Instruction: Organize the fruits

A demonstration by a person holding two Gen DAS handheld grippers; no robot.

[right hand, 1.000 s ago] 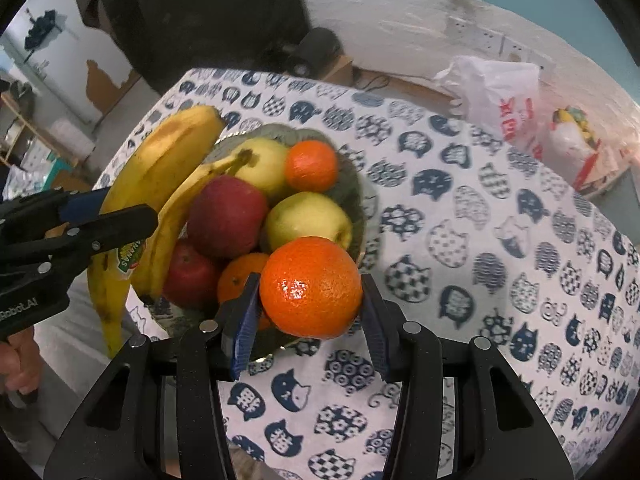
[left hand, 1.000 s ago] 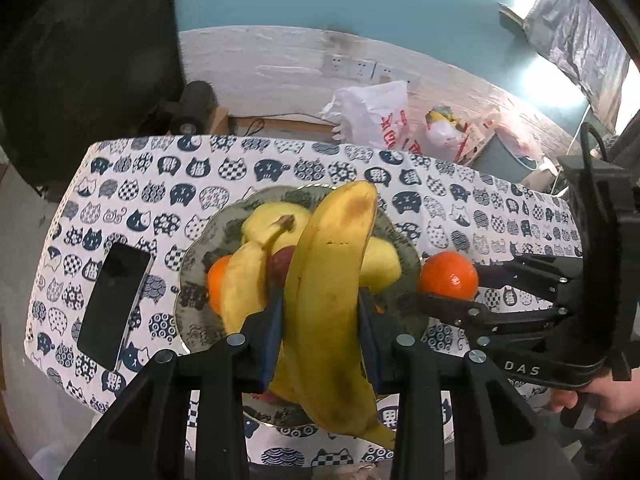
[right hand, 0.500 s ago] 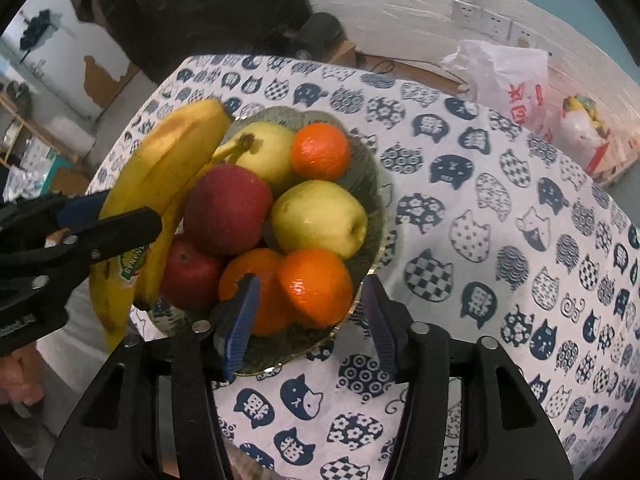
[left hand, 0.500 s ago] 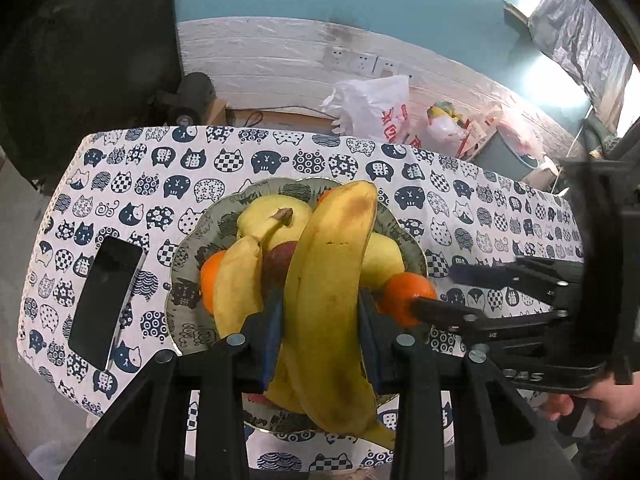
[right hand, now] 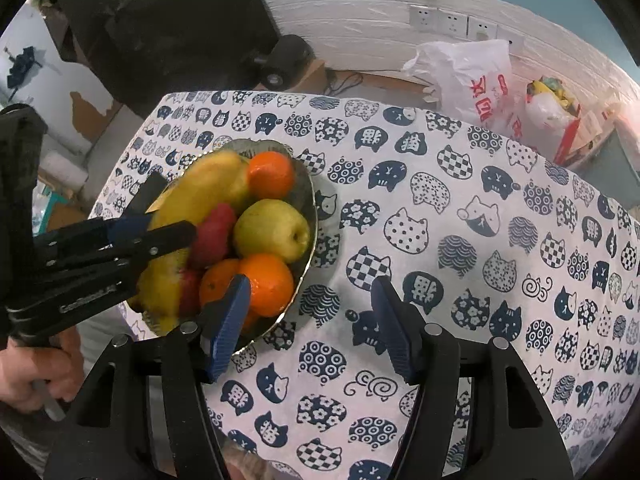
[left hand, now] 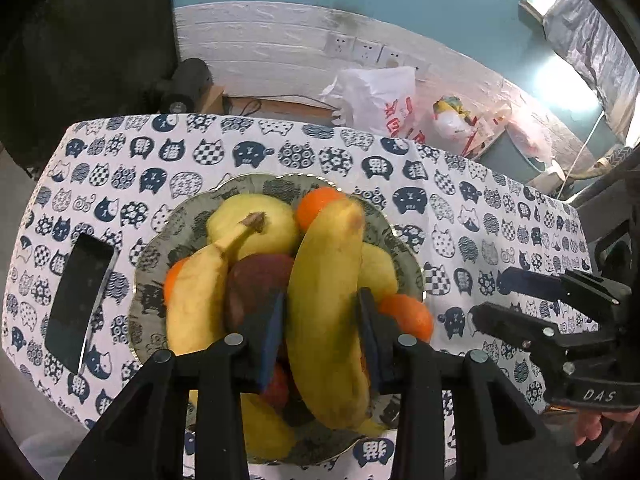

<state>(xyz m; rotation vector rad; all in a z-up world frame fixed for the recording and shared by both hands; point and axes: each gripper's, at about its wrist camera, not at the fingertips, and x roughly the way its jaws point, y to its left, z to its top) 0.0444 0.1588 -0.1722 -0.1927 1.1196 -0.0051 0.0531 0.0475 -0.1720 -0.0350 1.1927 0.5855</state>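
Observation:
A patterned fruit bowl (left hand: 412, 268) (right hand: 314, 216) holds apples, oranges and a banana (left hand: 196, 292). My left gripper (left hand: 320, 332) is shut on a large yellow banana (left hand: 324, 304) and holds it over the bowl; it also shows in the right wrist view (right hand: 160, 232). My right gripper (right hand: 310, 328) is open and empty, just right of the bowl's rim over the tablecloth; it shows at the right in the left wrist view (left hand: 500, 300). An orange (right hand: 266, 284) (left hand: 408, 316) lies in the bowl at the rim nearest the right gripper. A green apple (right hand: 272, 230) sits behind it.
A black phone (left hand: 78, 296) lies on the cat-print tablecloth (right hand: 480, 240) left of the bowl. White plastic bags (left hand: 376, 100) (right hand: 476, 80) and clutter sit beyond the table's far edge by the wall. A dark cabinet (right hand: 160, 28) stands at the back left.
My right gripper let the orange go into the bowl, opened and drew back to the right. My left gripper lowered the banana toward the fruit pile.

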